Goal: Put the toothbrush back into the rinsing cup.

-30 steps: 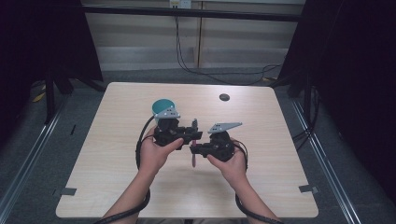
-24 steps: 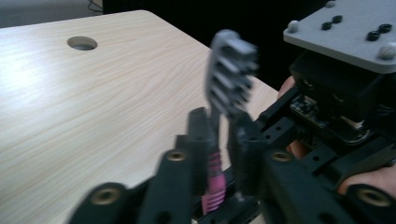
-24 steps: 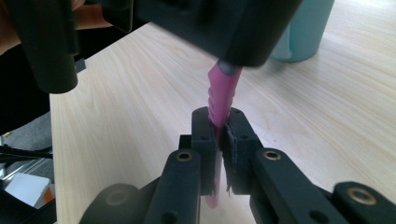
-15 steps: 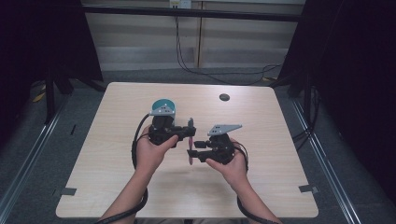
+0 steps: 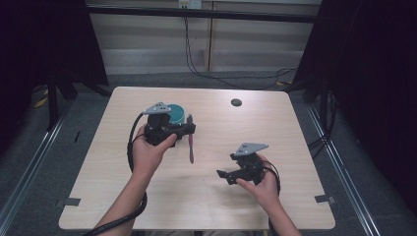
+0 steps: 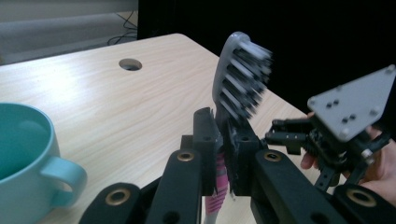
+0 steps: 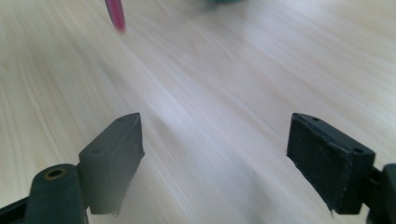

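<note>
A toothbrush with a grey head and a pink handle stands upright between the jaws of my left gripper, which is shut on its neck; the handle hangs down over the table. A teal mug stands just behind that gripper, and in the left gripper view the mug is at the lower left. My right gripper is nearer the front right, low over the wood. Its jaws have just been opening and now stand wide with nothing between them. The pink handle tip shows far ahead of it.
The light wooden table has a round cable hole near its far edge. Dark curtains and metal frame posts stand around the table. A cable trails from each gripper along the forearms.
My right gripper has let go of the toothbrush, opened wide and drawn away to the front right. My left gripper has carried the toothbrush left and a little up, towards the mug.
</note>
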A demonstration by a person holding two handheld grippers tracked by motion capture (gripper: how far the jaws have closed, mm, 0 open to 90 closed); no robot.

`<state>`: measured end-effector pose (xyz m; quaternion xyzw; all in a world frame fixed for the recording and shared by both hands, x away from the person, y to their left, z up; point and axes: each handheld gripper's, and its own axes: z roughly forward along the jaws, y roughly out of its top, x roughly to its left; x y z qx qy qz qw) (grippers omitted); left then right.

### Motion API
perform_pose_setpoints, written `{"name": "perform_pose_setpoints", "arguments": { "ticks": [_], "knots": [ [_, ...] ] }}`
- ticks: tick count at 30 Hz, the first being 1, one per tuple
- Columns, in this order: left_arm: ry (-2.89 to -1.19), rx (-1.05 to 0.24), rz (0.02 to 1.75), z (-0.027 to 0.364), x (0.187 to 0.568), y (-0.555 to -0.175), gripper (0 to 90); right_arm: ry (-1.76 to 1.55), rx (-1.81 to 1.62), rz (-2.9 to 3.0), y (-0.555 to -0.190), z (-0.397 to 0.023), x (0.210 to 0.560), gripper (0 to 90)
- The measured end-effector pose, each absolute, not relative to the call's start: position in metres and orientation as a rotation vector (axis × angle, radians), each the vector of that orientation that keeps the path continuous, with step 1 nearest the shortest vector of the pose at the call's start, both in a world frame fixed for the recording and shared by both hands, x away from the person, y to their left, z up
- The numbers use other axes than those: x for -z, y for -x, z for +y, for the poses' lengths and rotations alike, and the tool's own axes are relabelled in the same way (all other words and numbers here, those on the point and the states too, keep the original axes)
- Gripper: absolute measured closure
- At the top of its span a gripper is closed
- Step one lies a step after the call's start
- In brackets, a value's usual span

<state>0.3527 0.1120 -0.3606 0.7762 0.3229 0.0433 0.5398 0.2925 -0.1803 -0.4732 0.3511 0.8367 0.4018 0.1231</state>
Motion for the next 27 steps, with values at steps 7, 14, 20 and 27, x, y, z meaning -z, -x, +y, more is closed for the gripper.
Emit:
{"name": "perform_pose_setpoints", "arguments": {
  "ticks": [7, 14, 20, 27],
  "knots": [
    [-1.845, -0.116, 0.772, 0.115, 0.355, -0.359, 84.6, -1.042, -1.071, 2.463, -0.281, -0.196, 0.490, 15.8],
    [-1.849, -0.122, 0.768, 0.113, 0.350, -0.364, 84.6, -1.063, -0.979, 2.472, -0.276, -0.205, 0.503, 15.8],
    [-1.843, -0.139, 0.782, 0.116, 0.345, -0.373, 84.6, -1.066, -1.039, 2.432, -0.272, -0.212, 0.510, 13.5],
    [-1.825, -0.166, 0.797, 0.121, 0.336, -0.384, 84.6, -1.062, -1.047, 2.422, -0.272, -0.213, 0.511, 12.5]
  ]
}}
